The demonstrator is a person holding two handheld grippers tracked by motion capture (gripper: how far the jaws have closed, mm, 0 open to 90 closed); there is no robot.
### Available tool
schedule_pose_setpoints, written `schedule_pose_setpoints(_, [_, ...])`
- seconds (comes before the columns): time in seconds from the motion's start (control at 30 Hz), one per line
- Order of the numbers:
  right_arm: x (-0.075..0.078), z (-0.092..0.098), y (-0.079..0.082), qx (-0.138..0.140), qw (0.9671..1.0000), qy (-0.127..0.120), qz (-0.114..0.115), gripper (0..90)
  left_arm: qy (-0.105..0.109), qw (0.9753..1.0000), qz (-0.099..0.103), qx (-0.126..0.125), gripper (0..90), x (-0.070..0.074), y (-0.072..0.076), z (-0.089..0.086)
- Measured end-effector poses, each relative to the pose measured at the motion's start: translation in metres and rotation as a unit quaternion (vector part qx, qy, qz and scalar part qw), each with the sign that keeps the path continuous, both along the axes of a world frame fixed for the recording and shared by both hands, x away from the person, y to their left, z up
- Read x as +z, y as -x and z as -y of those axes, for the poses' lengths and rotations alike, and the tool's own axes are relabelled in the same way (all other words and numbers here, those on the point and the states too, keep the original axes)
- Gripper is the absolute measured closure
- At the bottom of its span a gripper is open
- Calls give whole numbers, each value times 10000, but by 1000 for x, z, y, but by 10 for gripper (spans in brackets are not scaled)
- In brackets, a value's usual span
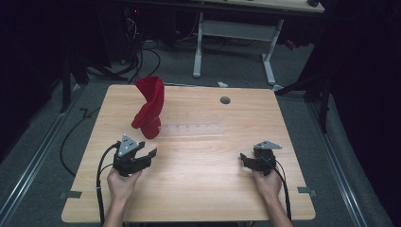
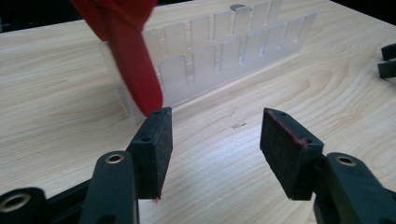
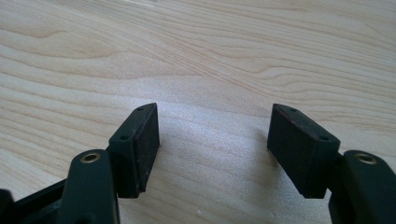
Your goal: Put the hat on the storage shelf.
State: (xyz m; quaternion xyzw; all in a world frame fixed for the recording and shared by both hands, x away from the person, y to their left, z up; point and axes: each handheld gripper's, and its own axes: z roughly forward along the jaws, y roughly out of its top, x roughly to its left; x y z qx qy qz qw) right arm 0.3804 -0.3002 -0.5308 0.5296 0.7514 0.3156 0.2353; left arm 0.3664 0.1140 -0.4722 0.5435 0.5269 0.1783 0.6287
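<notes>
red cloth (image 2: 123,51) draped over clear rack (image 2: 224,56), beyond left tool (image 2: 215,135).

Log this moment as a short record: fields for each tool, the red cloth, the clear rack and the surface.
left tool: open, holds nothing, aimed at the cloth's lower end
right tool: open, holds nothing, low over bare wood
red cloth: draped on the rack's left end, standing tall
clear rack: slotted, see-through, lying across the table's middle
table: light wood, round grey grommet near far edge
</notes>
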Motion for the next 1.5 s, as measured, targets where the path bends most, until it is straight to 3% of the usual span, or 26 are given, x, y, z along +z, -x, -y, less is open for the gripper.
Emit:
schedule_pose_setpoints(0.4, [0,0,0,-2,10000,-4,-3,343,34,9993,-133,-345,418,-5,11,20])
schedule_pose_setpoints(0.47, [0,0,0,7,10000,-6,-1,343,-8,9992,-153,-381,420,-6,12,24])
schedule_pose_setpoints(0.5, [0,0,0,9,10000,-5,0,343,-134,9989,-152,-423,425,-8,12,27])
schedule_pose_setpoints(0.77, [0,0,0,6,10000,-7,-3,343,-194,9980,-212,-556,435,-13,12,39])
schedule_pose_setpoints(0.9, [0,0,0,10,10000,-5,0,343,-321,9969,-283,-666,429,-20,12,49])
schedule_pose_setpoints(1.17, [0,0,0,6,10000,-6,-2,343,-204,9968,-451,-631,411,-30,6,54])
schedule_pose_setpoints(1.5, [0,-1,0,25,10000,-6,-3,341,-455,9945,-670,-664,391,-49,-3,67])
